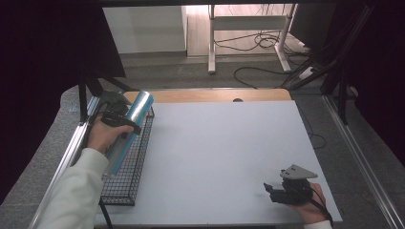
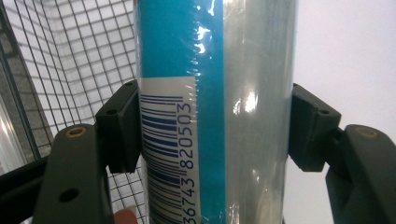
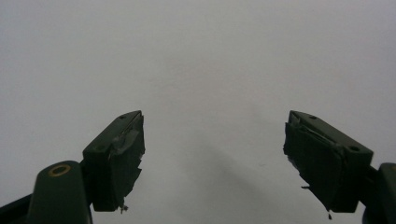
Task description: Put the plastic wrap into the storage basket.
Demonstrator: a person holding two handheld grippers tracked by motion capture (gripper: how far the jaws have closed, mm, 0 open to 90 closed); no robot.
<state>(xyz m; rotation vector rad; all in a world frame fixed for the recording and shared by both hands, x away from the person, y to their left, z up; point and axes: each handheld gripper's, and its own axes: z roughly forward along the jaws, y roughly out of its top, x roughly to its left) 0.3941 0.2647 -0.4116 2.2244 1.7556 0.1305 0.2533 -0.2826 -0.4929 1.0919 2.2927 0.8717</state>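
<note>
Left gripper (image 2: 212, 135) clamped on blue shrink-wrapped tube (image 2: 215, 70), barcode label (image 2: 166, 154) facing, wire basket (image 2: 65, 70) behind

— What is the item in hand?
— A long blue and silver cylindrical roll (image 1: 130, 128) wrapped in glossy clear film, with a white barcode label.
— How does it sit?
— Tilted, far end raised, over the black wire mesh basket (image 1: 128, 183) at the table's left edge.

A white sleeve (image 1: 76, 186) is worn; black fingers (image 3: 116, 158) are fastened with brass screws (image 3: 59, 170) and topped by a grey plate (image 1: 298, 171).
</note>
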